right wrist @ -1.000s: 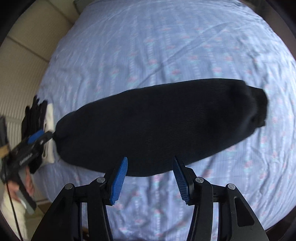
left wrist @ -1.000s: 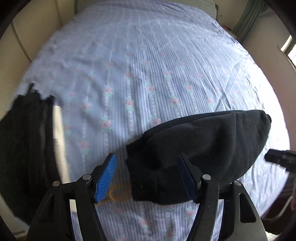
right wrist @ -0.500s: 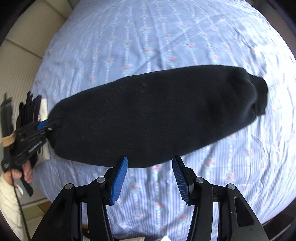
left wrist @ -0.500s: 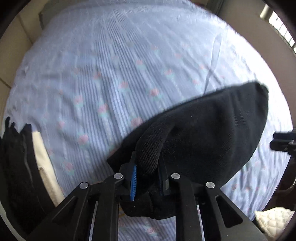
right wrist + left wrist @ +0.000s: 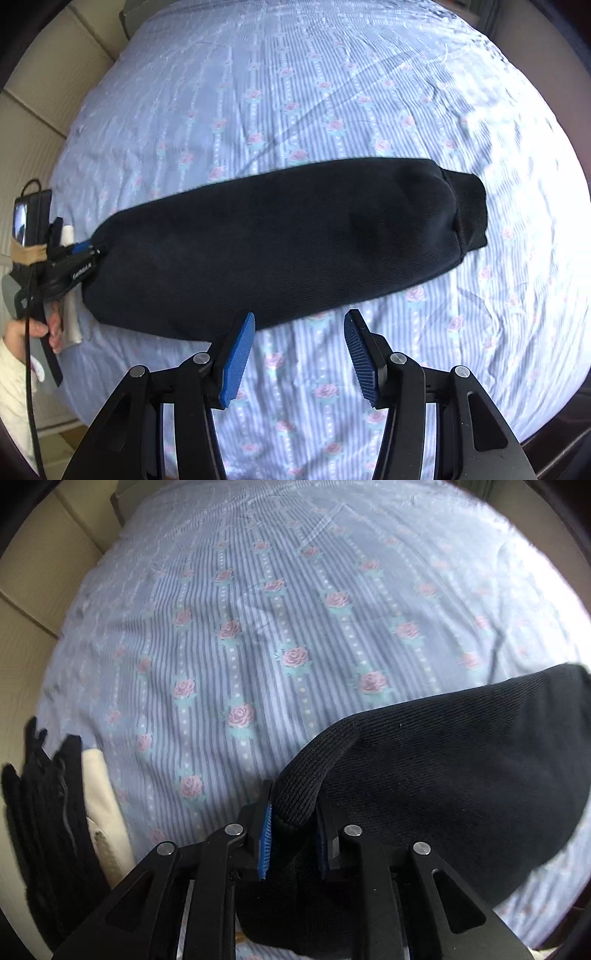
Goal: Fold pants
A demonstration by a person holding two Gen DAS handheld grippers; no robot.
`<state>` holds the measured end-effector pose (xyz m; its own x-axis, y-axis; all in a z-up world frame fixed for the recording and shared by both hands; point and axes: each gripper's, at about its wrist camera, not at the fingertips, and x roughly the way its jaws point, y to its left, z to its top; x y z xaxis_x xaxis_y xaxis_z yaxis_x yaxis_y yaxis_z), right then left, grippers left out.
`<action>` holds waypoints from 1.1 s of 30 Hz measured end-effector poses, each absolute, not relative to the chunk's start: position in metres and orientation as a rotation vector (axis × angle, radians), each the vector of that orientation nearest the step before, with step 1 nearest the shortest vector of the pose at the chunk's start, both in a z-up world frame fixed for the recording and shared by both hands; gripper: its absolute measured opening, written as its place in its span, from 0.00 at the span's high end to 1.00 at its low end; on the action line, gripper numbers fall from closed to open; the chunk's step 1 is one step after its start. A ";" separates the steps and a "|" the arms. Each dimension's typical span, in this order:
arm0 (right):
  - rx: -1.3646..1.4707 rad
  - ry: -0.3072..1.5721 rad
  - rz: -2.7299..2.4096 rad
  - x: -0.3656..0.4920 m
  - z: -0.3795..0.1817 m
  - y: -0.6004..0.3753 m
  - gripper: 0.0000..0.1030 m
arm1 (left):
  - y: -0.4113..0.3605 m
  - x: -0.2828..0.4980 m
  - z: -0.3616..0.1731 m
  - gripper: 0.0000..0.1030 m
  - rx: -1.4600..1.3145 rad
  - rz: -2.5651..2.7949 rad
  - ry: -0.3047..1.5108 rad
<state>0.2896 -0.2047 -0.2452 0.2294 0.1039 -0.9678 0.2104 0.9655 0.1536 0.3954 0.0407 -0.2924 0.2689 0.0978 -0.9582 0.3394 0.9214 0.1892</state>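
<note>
Left gripper (image 5: 293,821): I have it clenched on a bunched end of the black pants (image 5: 443,786), the ribbed cloth pinched between the blue pads (image 5: 265,832) and lifted a little off the bed.
Right gripper (image 5: 297,350): released, jaws spread wide, holding nothing; it hangs over bare sheet just short of the near long edge of the pants (image 5: 280,243).
Pants: a long dark band lying across the middle of the bed (image 5: 332,85), one end in my left gripper (image 5: 79,264) toward the bed's left edge, the cuffed end (image 5: 467,218) pointing toward the right edge.
Step in hand: I judge it to be carrying the held end across to the cuffed end to halve the length.
How I do it well: I lift only enough to clear the cloth, sweep in one flat arc along the band's own line, and lay edge on edge before letting go.
Right gripper's job: I judge it best to press or pinch near the middle so the lower layer does not drag.
Risk: the thick knit may slip from a shallow pinch or roll into a lump.
Far left edge: dark clothes (image 5: 48,834) and a cream cloth (image 5: 107,812), well apart from the fold path.
Beyond: striped rose sheet (image 5: 295,590), lightly creased.
</note>
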 end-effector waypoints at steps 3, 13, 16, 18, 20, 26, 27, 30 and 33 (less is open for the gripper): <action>0.294 1.378 -0.079 0.285 -0.259 -0.209 0.50 | 0.024 0.394 -0.302 0.69 0.520 -0.121 1.291; 0.448 1.493 -0.001 0.273 -0.307 -0.220 0.50 | 0.028 0.354 -0.227 0.42 0.510 -0.141 1.114; 0.457 1.462 0.019 0.264 -0.295 -0.225 0.50 | 0.014 0.313 -0.196 0.42 0.581 -0.201 0.997; 0.441 1.441 0.022 0.255 -0.287 -0.231 0.50 | -0.007 0.281 -0.184 0.42 0.610 -0.285 0.949; 0.434 1.421 0.028 0.248 -0.279 -0.239 0.50 | -0.036 0.244 -0.189 0.42 0.643 -0.383 0.919; 0.448 1.382 0.030 0.217 -0.263 -0.273 0.50 | -0.114 0.184 -0.245 0.43 0.755 -0.496 0.914; 0.447 1.383 0.023 0.212 -0.264 -0.277 0.50 | -0.124 0.177 -0.256 0.43 0.814 -0.480 0.883; 0.450 1.386 0.002 0.198 -0.270 -0.289 0.50 | -0.148 0.170 -0.281 0.45 0.958 -0.434 0.789; 0.495 1.411 -0.014 0.188 -0.283 -0.299 0.50 | -0.160 0.178 -0.306 0.53 1.060 -0.384 0.760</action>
<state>0.1883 -0.2988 -0.2834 0.1768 0.2797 -0.9437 0.2980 0.8985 0.3222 0.1776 -0.1602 -0.3061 0.6901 0.0683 -0.7205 0.6205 0.4564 0.6376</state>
